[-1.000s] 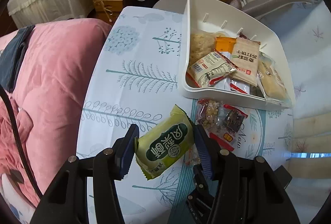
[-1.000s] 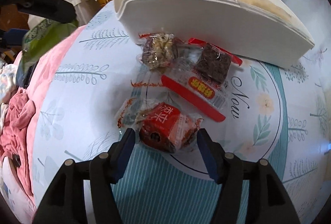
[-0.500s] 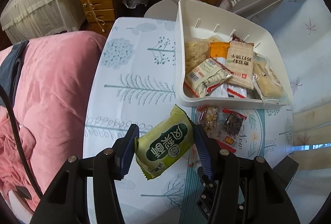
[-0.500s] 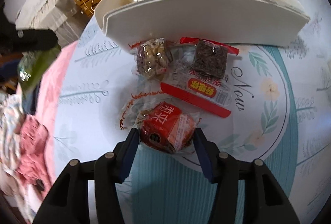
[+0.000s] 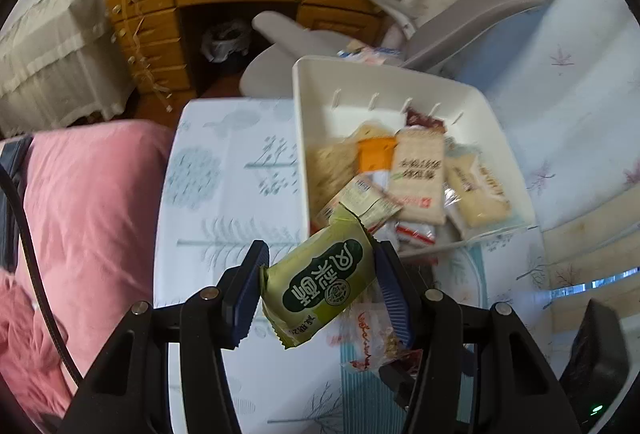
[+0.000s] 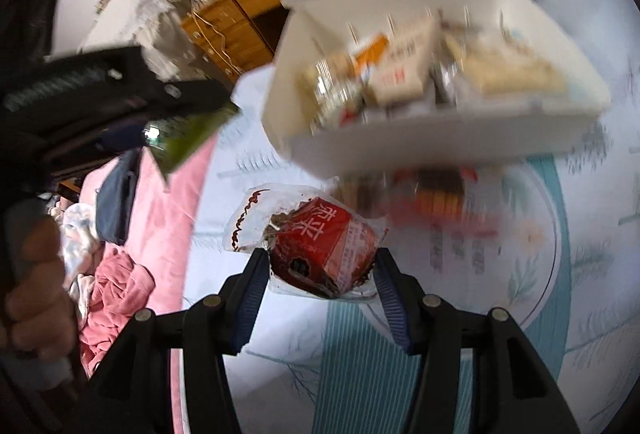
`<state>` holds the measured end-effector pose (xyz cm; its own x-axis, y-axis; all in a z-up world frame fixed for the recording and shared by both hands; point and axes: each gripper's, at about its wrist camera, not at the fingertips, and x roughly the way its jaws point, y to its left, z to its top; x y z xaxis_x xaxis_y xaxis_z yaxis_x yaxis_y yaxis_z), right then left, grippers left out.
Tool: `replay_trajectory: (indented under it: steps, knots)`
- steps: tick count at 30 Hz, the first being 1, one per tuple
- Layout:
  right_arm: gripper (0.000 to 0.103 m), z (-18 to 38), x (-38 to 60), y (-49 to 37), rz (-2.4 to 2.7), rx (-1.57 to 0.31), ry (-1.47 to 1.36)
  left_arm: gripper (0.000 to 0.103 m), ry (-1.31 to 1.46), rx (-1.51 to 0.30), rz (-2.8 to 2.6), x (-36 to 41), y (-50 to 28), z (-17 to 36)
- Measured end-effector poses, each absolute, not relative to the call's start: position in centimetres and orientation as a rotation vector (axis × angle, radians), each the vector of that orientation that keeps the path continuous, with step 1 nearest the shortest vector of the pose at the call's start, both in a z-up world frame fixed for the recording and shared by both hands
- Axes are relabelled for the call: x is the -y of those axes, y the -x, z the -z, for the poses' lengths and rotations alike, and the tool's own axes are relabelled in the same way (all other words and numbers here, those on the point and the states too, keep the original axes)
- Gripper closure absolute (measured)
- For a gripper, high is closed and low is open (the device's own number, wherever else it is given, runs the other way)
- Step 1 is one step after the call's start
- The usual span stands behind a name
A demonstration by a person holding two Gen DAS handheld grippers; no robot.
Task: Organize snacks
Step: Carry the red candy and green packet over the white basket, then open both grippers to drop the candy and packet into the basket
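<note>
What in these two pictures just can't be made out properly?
- Right wrist view: the packets in the white bin are smeared by motion blur, labels unreadable.
- Same view: the snacks on the table in front of the bin are blurred too.
- Left wrist view: the clear wrapper is partly hidden behind the green snack packet and gripper finger.

L wrist: steep down, near | R wrist: same | shared: white bin (image 5: 504, 137) (image 6: 400, 149), tablecloth (image 5: 224, 201) (image 6: 560, 274)

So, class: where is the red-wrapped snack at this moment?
In the right wrist view, the red-wrapped snack sits clamped between the right gripper jaws, lifted off the table, in front of the white bin.
</note>
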<state>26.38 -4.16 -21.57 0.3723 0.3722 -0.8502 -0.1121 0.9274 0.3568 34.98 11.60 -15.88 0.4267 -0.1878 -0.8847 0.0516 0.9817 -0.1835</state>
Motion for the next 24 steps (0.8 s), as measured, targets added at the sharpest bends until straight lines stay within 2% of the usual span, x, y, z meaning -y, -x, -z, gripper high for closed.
replay_trajectory:
  steps: [8, 20, 22, 24]
  knots:
    - [0.049, 18.6, 5.6, -28.9, -0.288, -1.029, -0.240, 0.049, 0.130, -1.041, 0.188, -10.2, -36.7, 15.0]
    - [0.049, 17.6, 8.6, -32.6, -0.166, -0.836, -0.117, 0.049, 0.194, -1.051, 0.219, -8.5, -39.2, 18.6]
    - [0.048, 17.7, 8.9, -32.7, -0.162, -0.808, -0.103, 0.046, 0.198, -1.058, 0.193, -8.5, -39.4, 19.2]
    - [0.048, 17.7, 9.2, -32.7, -0.154, -0.777, -0.088, 0.038, 0.212, -1.071, 0.174, -8.6, -39.7, 19.8]
